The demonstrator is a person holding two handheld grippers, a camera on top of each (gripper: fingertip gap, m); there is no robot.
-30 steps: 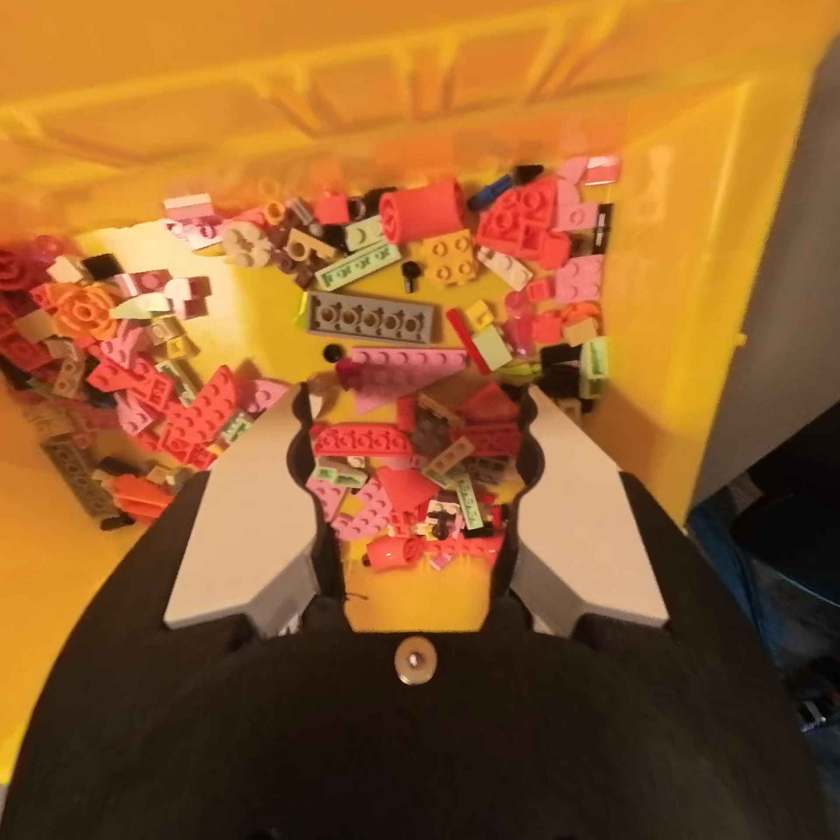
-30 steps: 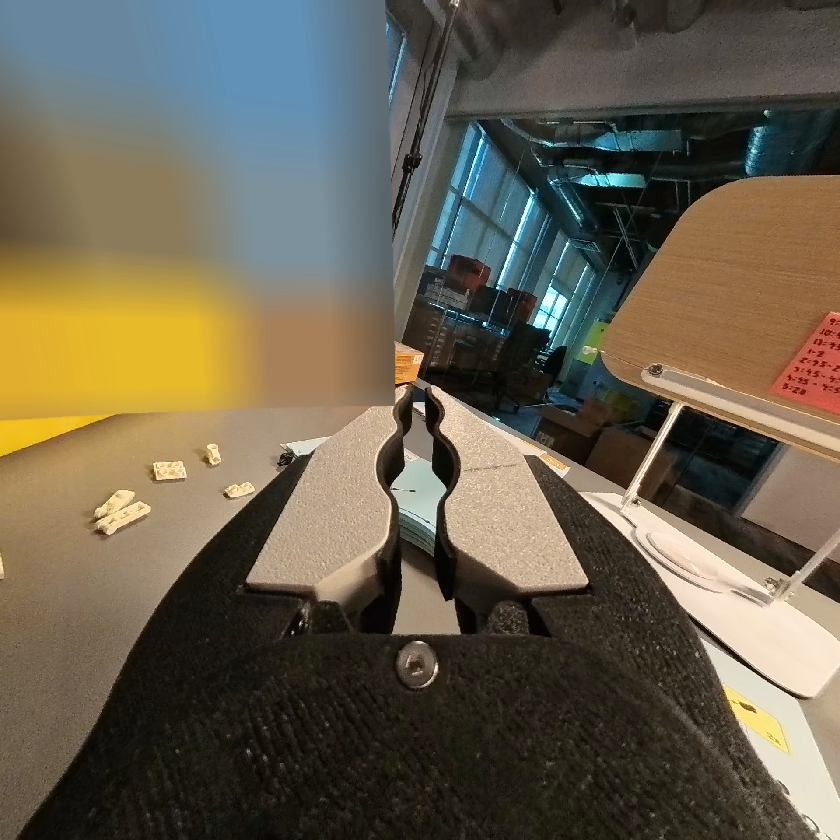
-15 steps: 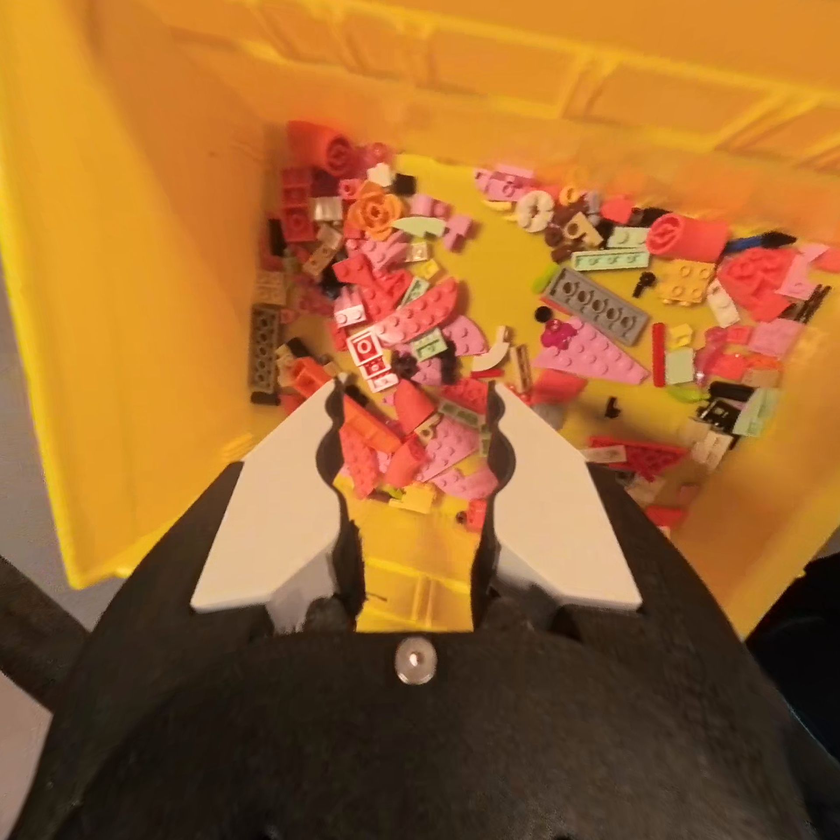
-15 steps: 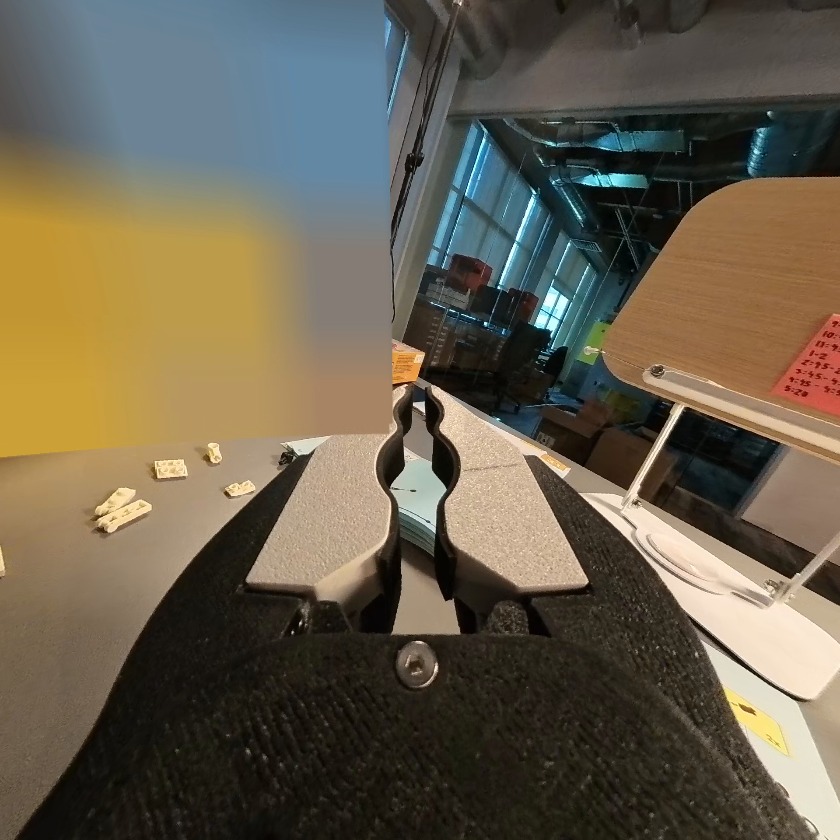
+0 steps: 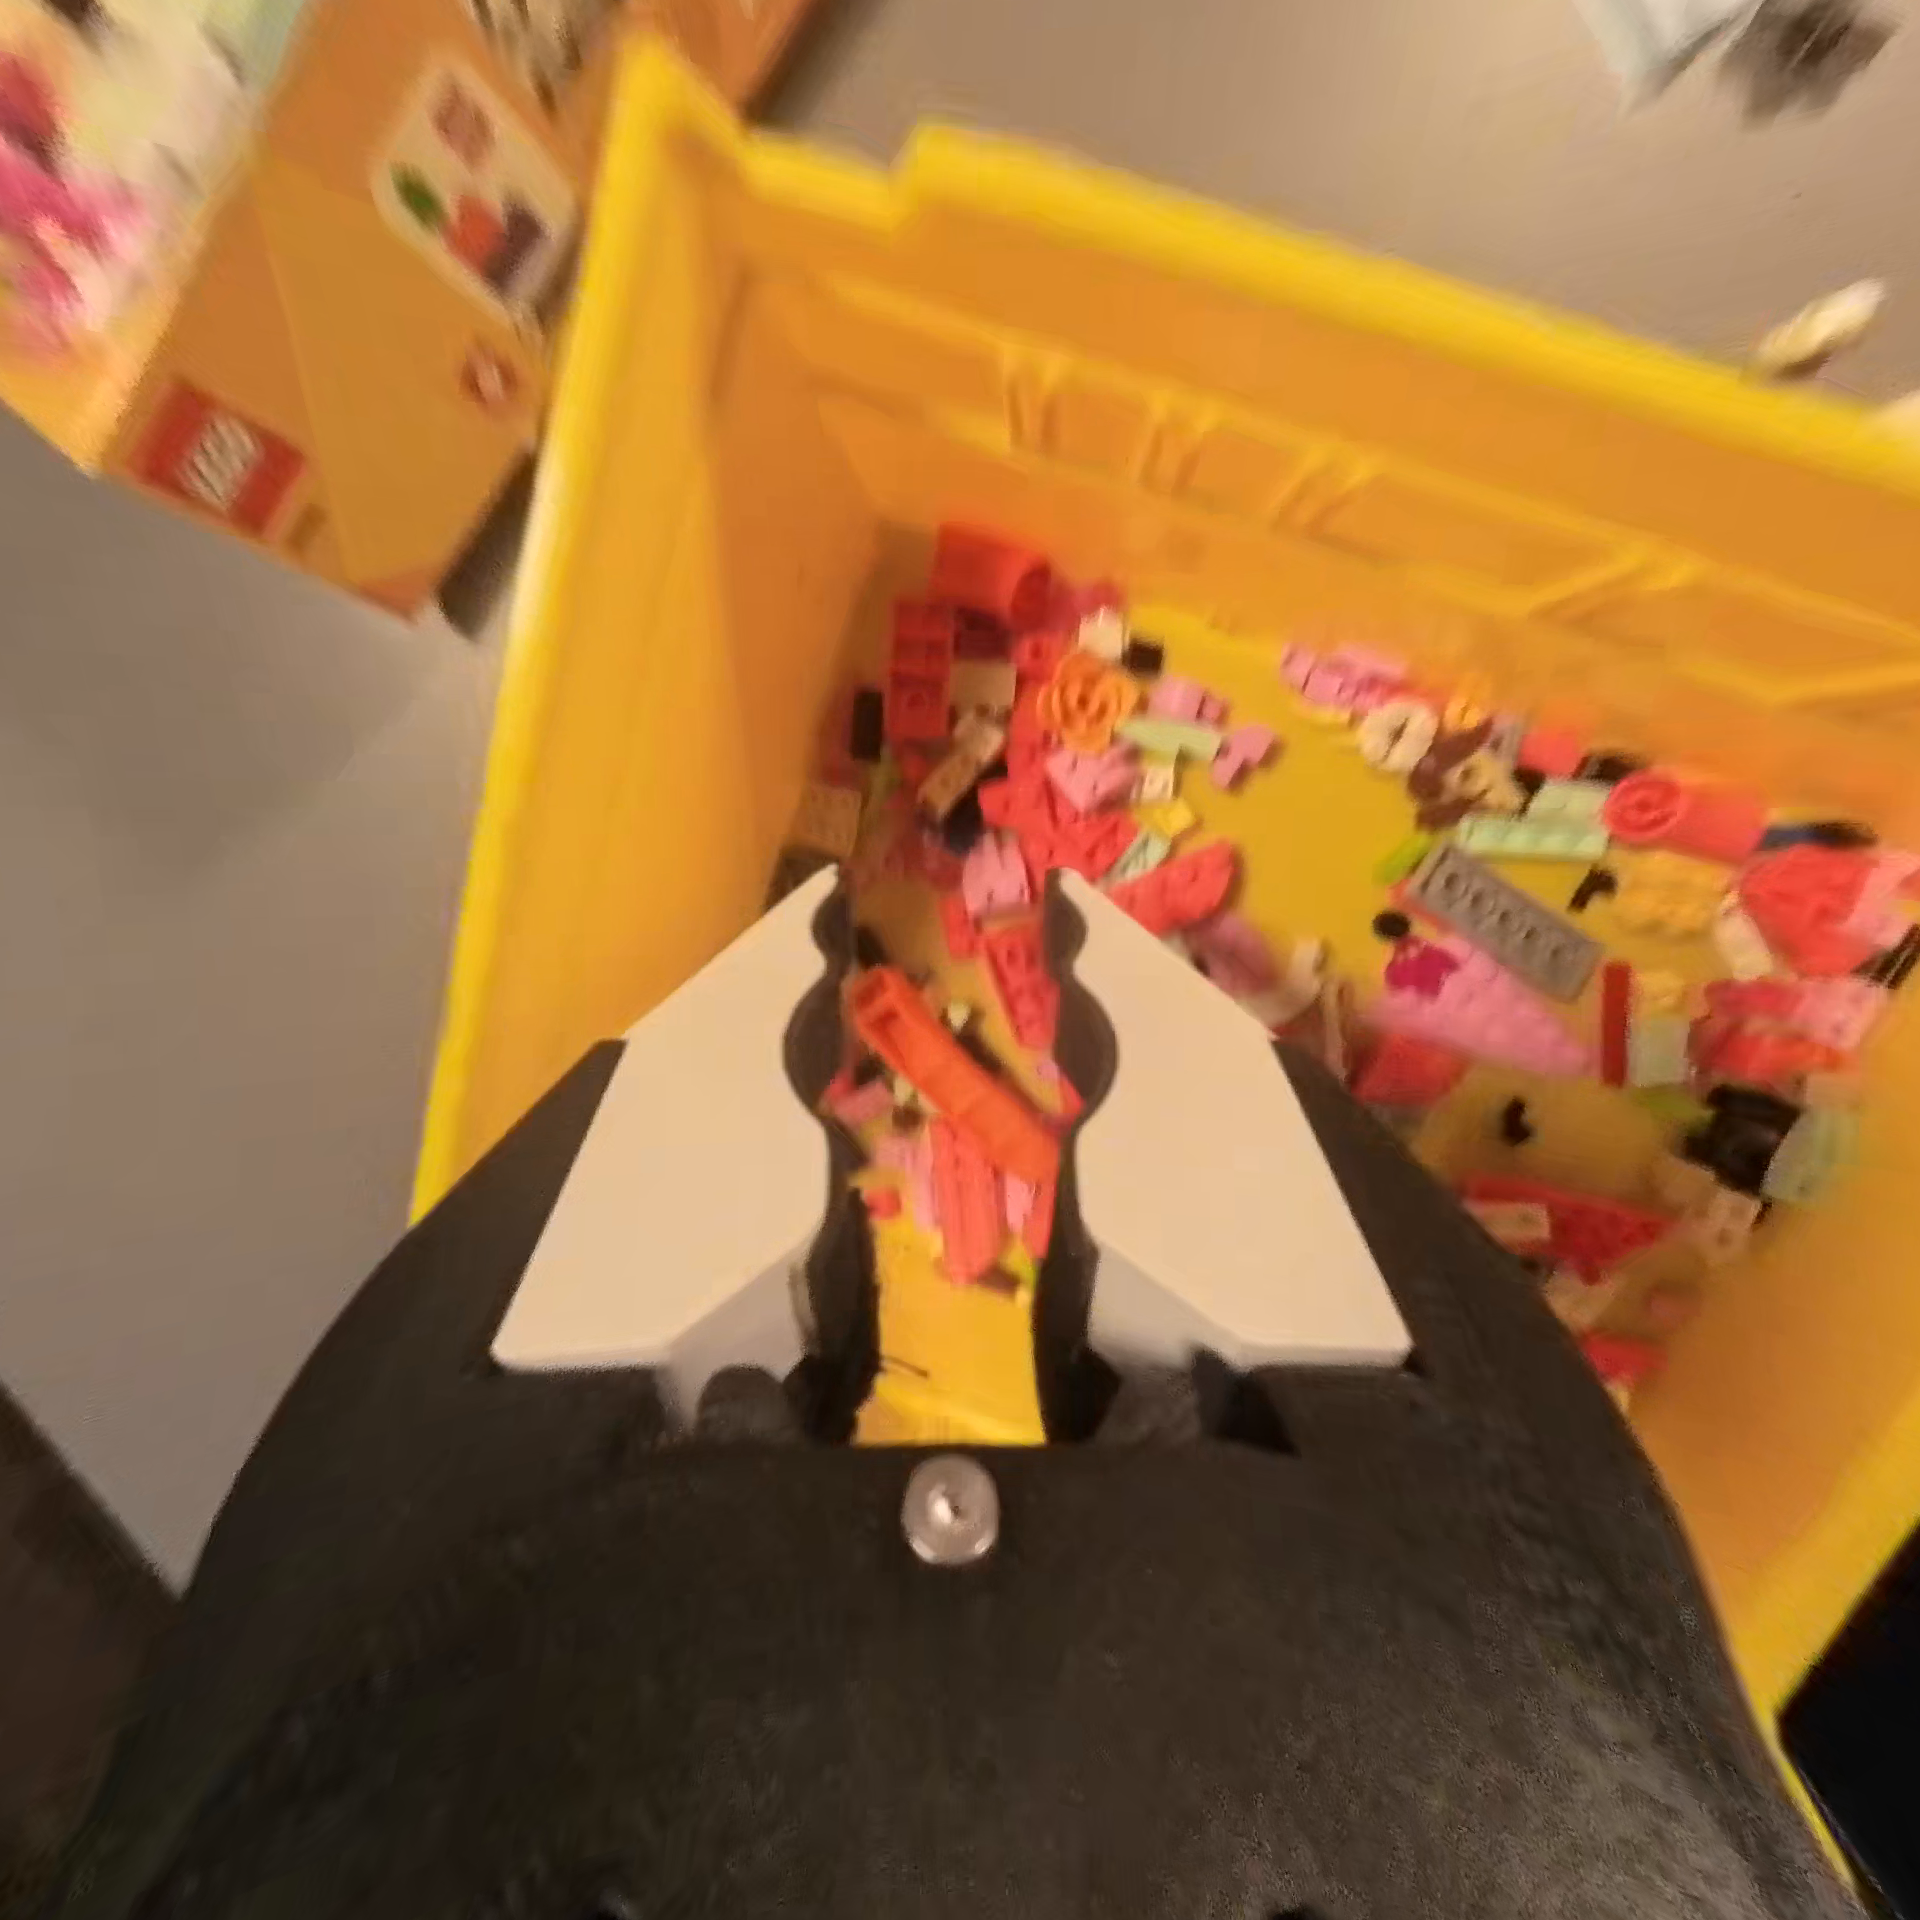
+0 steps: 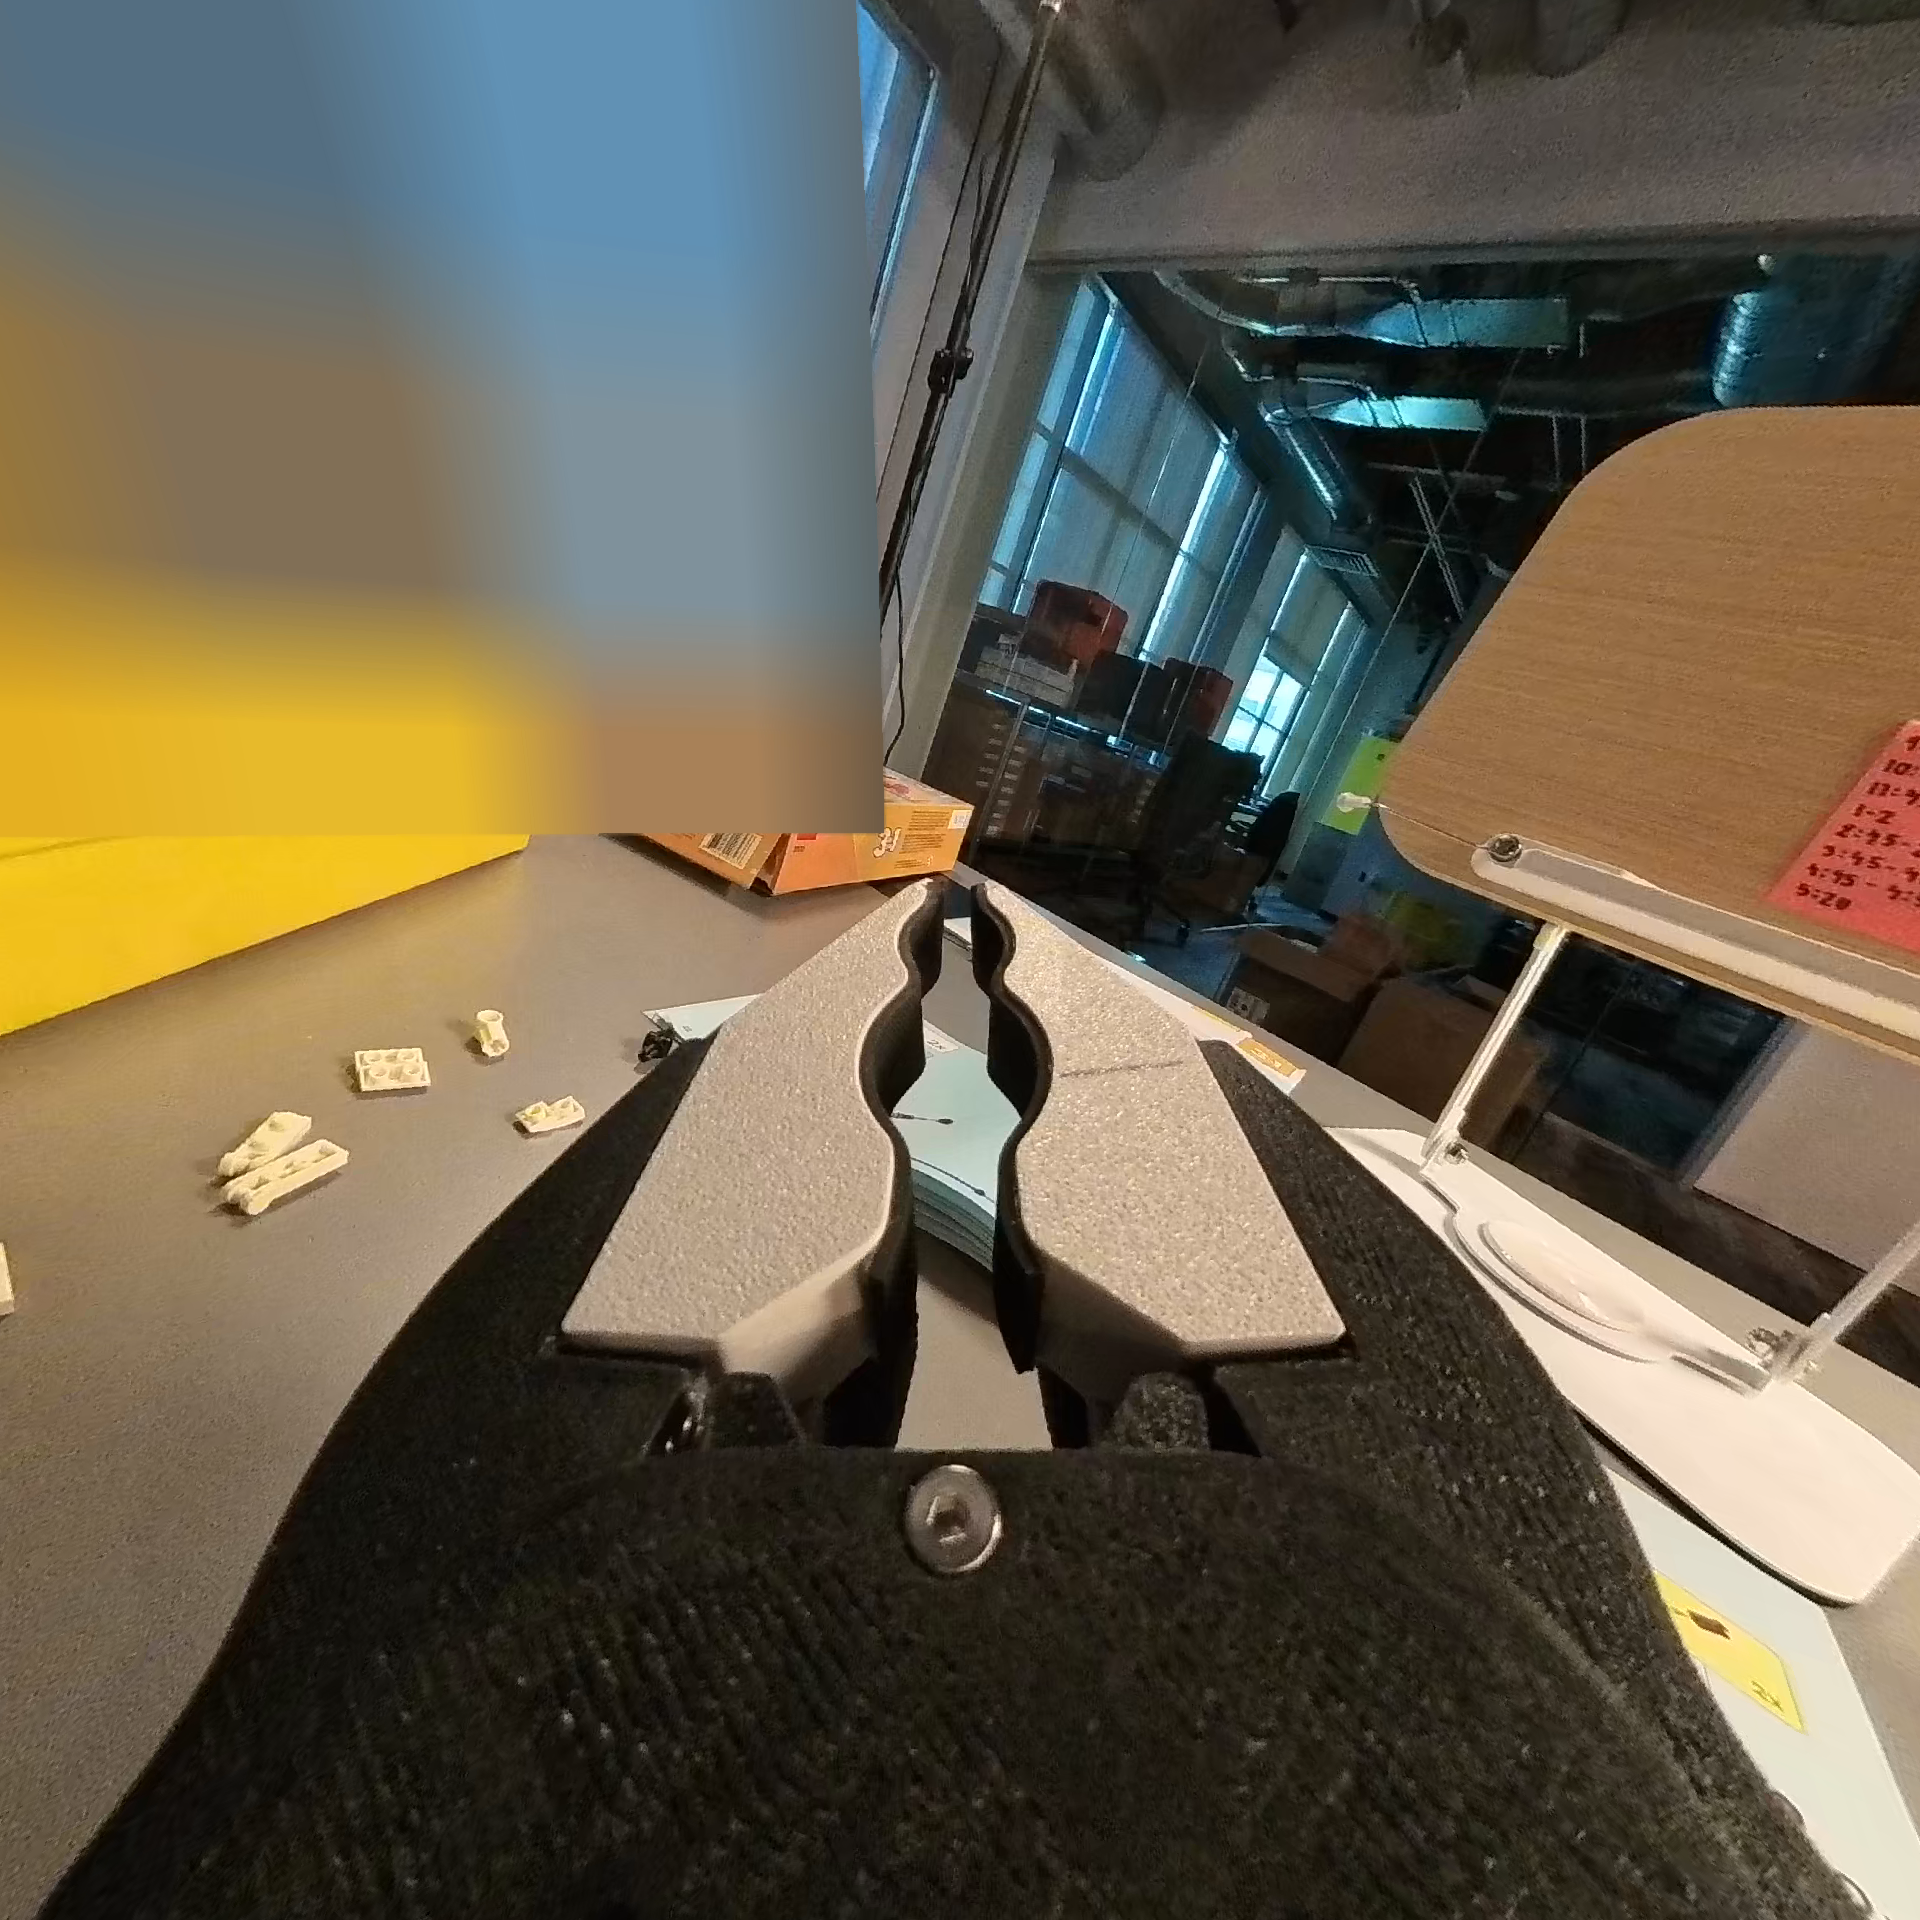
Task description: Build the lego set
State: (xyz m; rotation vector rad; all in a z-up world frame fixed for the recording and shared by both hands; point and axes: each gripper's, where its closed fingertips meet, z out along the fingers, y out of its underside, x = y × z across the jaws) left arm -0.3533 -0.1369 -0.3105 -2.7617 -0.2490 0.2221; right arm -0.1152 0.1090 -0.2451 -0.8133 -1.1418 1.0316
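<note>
Hovering over the yellow bin (image 5: pixel 644 727) of mixed bricks with the left hand-held gripper (image 5: pixel 948 883) half-narrowed about an orange brick (image 5: pixel 935 1070) — gripped or merely lying beneath, cannot tell through the blur — and holding the right hand-held gripper (image 6: pixel 956 904) all but closed on nothing above the grey tabletop (image 6: pixel 416 1351), near small white pieces (image 6: pixel 281 1148).

Left wrist view: looking steeply down past its jaws into a yellow bin (image 5: pixel 665 623), close. Right wrist view: low over a grey table (image 6: pixel 644 935), facing outward beyond nearly closed jaws. Shared: yellow bin, orange box (image 6: pixel 831 847).
</note>
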